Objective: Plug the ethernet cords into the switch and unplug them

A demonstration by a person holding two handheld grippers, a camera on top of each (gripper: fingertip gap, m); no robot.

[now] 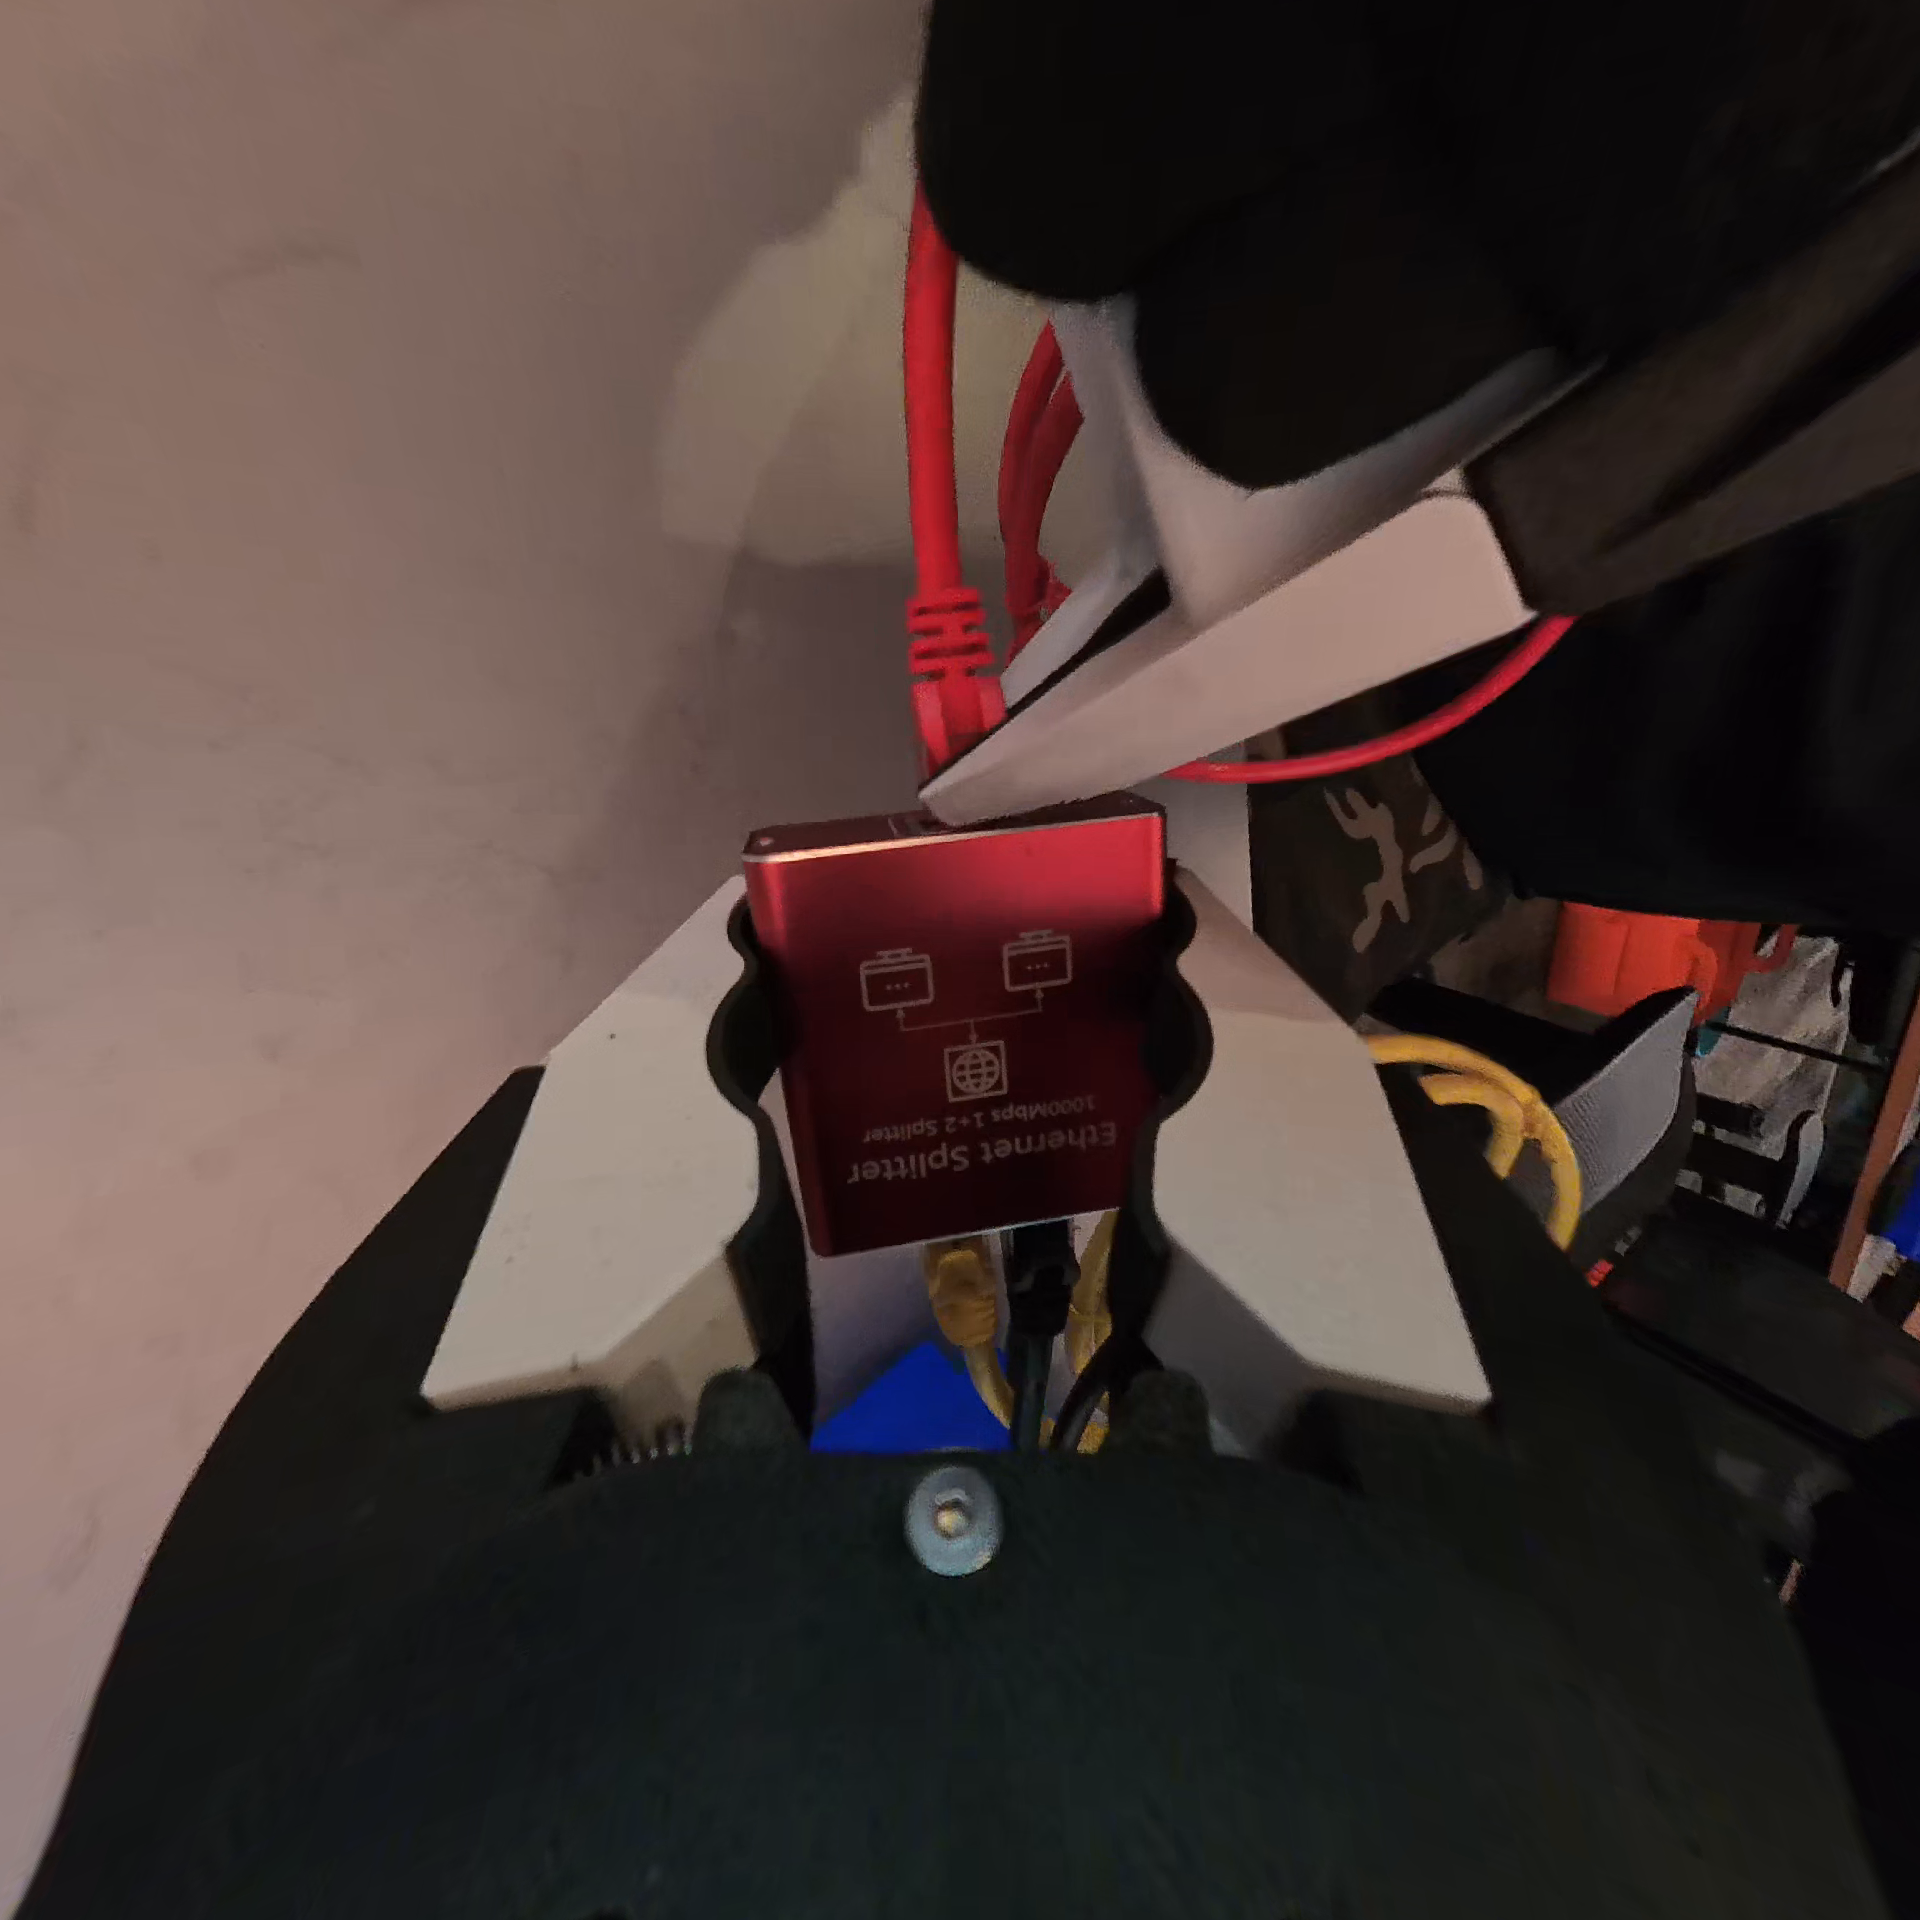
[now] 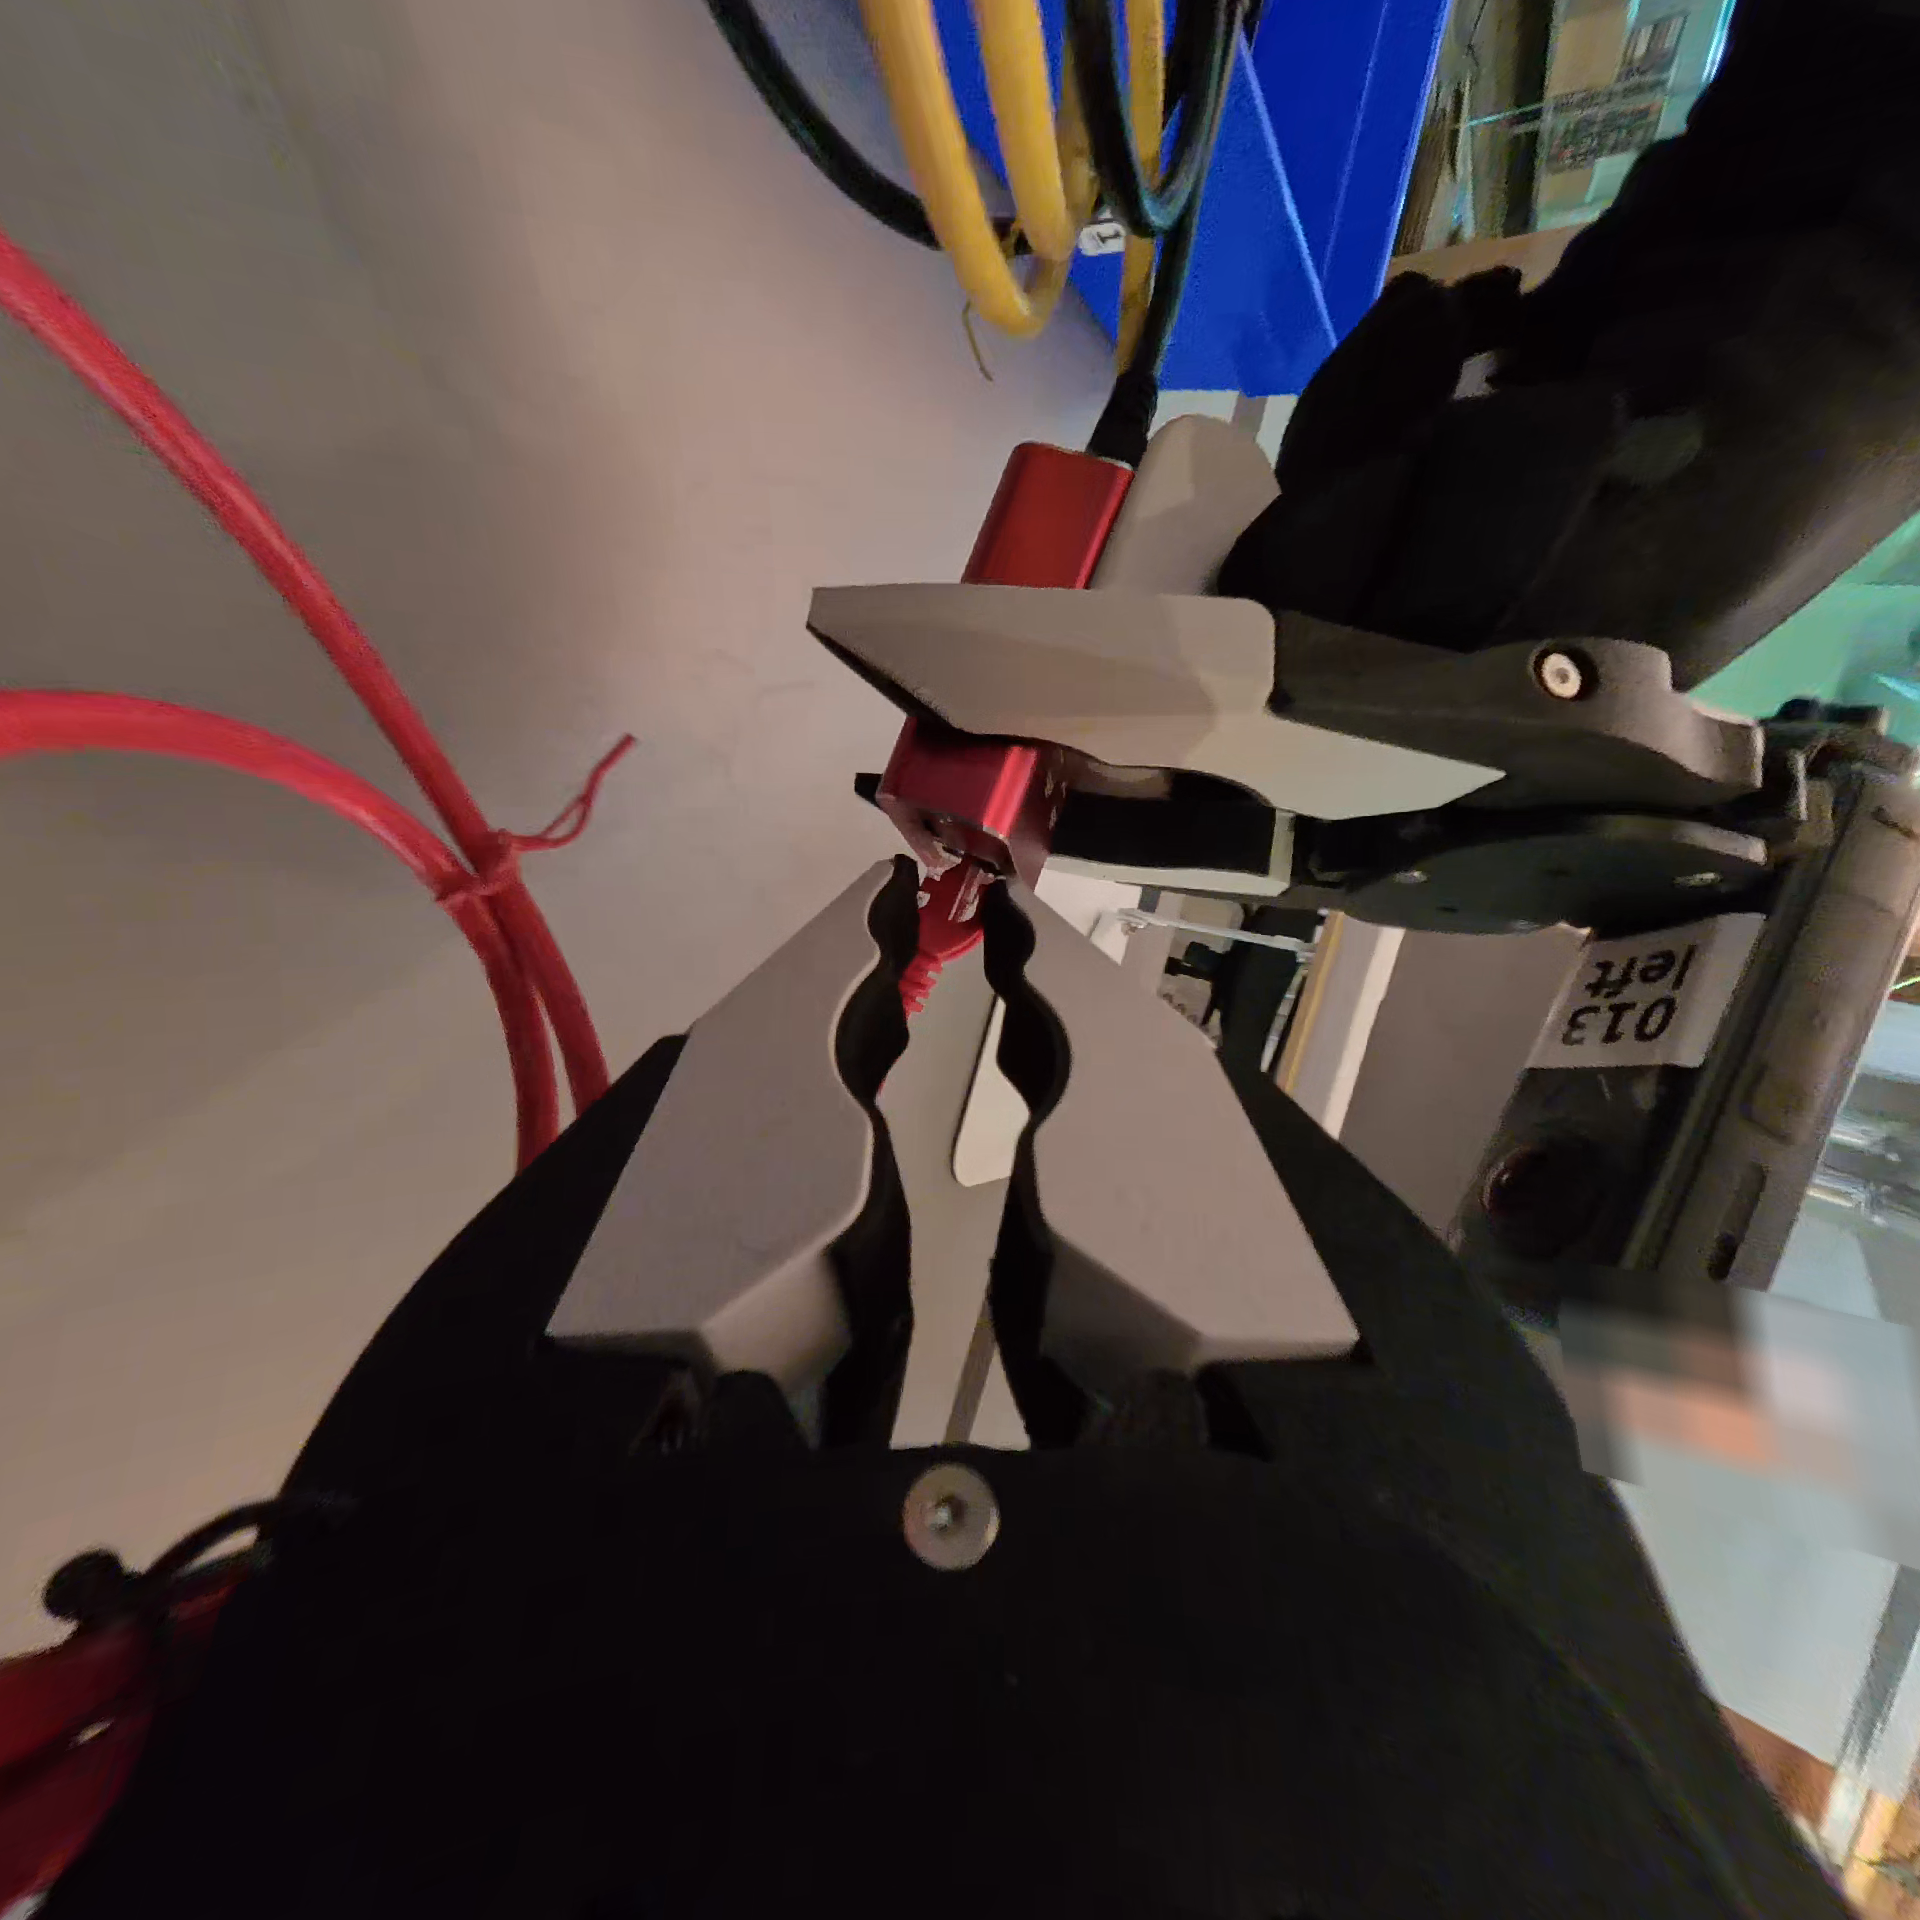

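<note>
Right claw (image 2: pixel 940 914) pinched on red plug (image 2: pixel 940 920), its tip at port mouth of red switch (image 1: pixel 961 1029); seated or not, can't tell. Left claw (image 1: pixel 961 1039) clamps switch by its sides. My advice: keep plug square to port, push straight, left bracing. Yellow cords (image 1: pixel 971 1320) and black cord (image 1: pixel 1039 1309) already in opposite end. Red cord loops (image 2: pixel 312 665) trail over table (image 2: pixel 520 468), may tug. Clutter well beyond.
</note>
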